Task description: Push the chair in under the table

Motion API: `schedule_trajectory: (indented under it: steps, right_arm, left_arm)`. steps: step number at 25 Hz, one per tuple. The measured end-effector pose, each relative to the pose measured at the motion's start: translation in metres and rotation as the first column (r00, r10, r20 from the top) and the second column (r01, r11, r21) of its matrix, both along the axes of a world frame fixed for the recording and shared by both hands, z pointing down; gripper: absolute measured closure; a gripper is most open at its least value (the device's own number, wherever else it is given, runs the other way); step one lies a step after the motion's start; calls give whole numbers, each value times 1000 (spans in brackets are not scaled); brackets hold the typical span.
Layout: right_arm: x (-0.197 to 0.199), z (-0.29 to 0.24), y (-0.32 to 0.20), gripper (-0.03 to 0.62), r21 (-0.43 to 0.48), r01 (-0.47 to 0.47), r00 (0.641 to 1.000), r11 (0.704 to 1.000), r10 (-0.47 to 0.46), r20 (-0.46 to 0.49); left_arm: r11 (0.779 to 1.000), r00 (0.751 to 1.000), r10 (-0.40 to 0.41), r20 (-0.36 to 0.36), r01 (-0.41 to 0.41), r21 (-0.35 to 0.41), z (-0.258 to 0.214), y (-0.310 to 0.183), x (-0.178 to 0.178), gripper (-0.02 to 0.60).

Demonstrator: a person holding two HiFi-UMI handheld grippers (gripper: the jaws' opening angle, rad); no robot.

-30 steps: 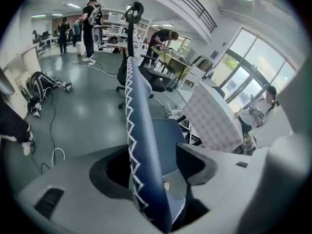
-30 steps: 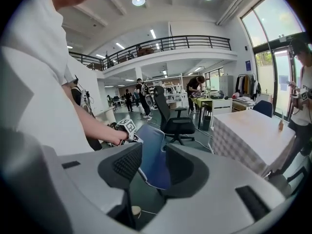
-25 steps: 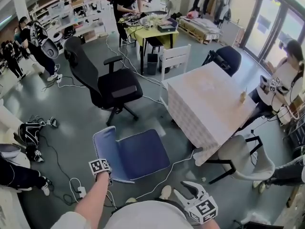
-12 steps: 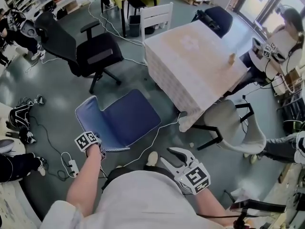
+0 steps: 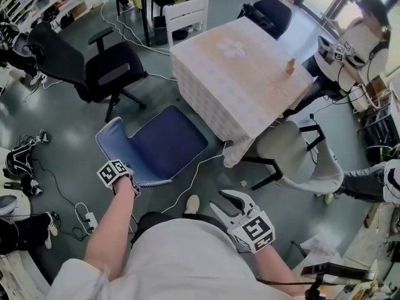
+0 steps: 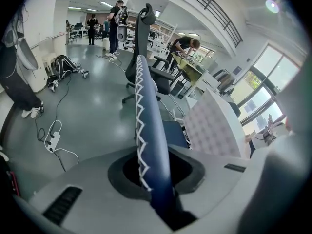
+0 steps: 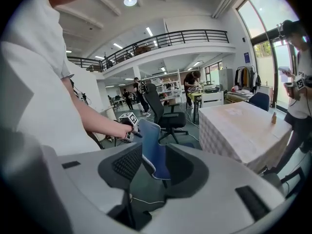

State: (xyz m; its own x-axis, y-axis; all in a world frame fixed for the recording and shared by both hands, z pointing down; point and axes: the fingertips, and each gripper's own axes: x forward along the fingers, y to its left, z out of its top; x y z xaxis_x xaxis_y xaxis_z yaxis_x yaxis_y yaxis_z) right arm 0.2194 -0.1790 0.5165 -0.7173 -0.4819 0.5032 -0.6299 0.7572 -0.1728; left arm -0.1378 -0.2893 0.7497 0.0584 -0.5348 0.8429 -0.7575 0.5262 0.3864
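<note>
Jaws of the left gripper (image 6: 155, 182) clamped on the backrest of the blue chair (image 6: 147, 116), right gripper (image 7: 146, 168) spread apart and empty, chair seat near the table (image 5: 240, 74) edge.

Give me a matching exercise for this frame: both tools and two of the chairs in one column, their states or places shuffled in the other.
Column one:
1. left tool
2. right tool
3. black office chair
4. pale chair

Column two:
a. open, holding nothing
b. close beside the table, at its near side
c. shut on the backrest of the blue chair
d. on open floor, apart from the table

Pairs: 1-c, 2-a, 3-d, 4-b.
</note>
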Motion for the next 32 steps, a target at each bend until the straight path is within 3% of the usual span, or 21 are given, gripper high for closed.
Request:
schedule_trajectory:
  steps: [16, 27, 32]
  right_arm:
    - [65, 8, -27, 433, -31, -149, 989, 988, 148, -25]
    - [73, 15, -38, 433, -69, -172, 985, 983, 170, -34]
    - [71, 15, -39, 433, -69, -164, 986, 984, 162, -37]
  left_arm:
    - [1000, 997, 10, -73, -9, 27, -5, -114, 97, 508]
    - [999, 990, 21, -143, -14, 52, -6, -161, 159, 500]
    - [998, 988, 19, -151, -10, 58, -5, -164, 166, 493]
